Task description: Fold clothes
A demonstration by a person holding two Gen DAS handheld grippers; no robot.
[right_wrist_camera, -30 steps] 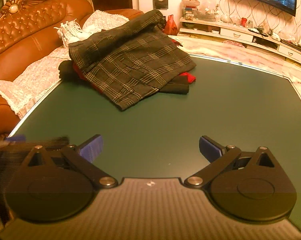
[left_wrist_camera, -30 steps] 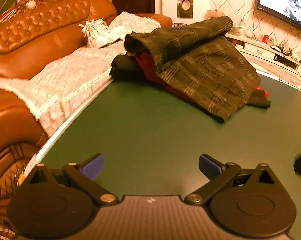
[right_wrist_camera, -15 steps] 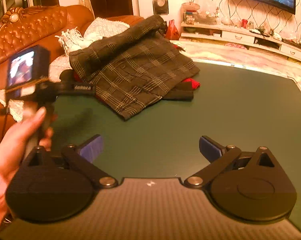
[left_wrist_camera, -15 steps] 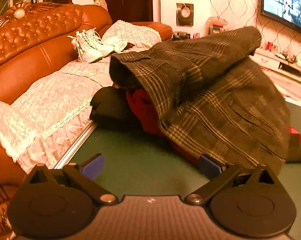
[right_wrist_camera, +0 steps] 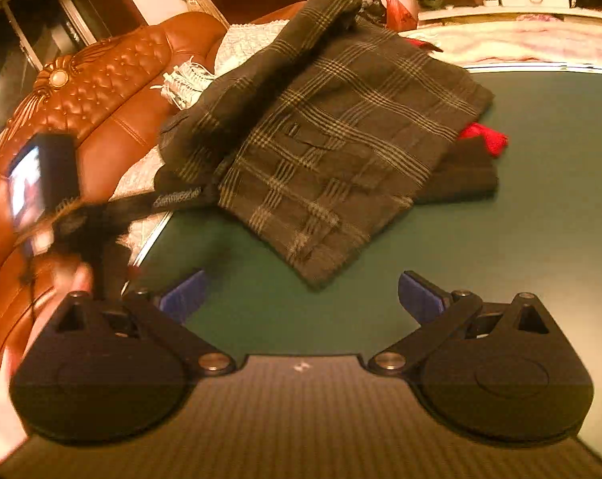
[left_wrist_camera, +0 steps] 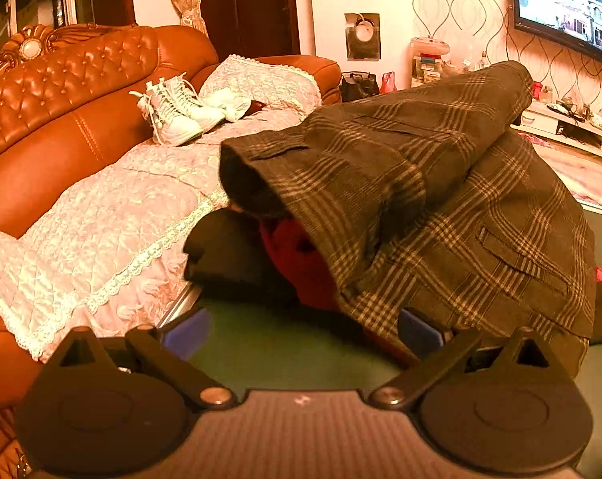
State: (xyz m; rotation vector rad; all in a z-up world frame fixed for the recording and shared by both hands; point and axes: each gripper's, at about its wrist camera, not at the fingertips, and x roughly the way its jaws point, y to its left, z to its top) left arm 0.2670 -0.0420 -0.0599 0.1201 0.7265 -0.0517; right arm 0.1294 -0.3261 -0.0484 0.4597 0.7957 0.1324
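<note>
Two grippers stand spread and empty: our left gripper (left_wrist_camera: 301, 329) sits low at the near edge of the plaid garment (left_wrist_camera: 460, 207), our right gripper (right_wrist_camera: 301, 295) hovers over bare green table (right_wrist_camera: 520, 219). That garment lies rumpled atop a red one (left_wrist_camera: 297, 263) and a black one (left_wrist_camera: 229, 255) by the sofa-side edge. We judge a low pinch might snag several layers, dragging the heap along.

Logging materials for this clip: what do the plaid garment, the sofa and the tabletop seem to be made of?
Plaid garment: likely a thick woven wool-type fabric, matte and slightly fuzzy, with tan checks on dark brown.
Sofa: looks like glossy orange-brown leather or a faux version, button-tufted, with highlights on the padding.
Tabletop: smooth matte dark green with a metallic-looking rim; the material itself cannot be told.
</note>
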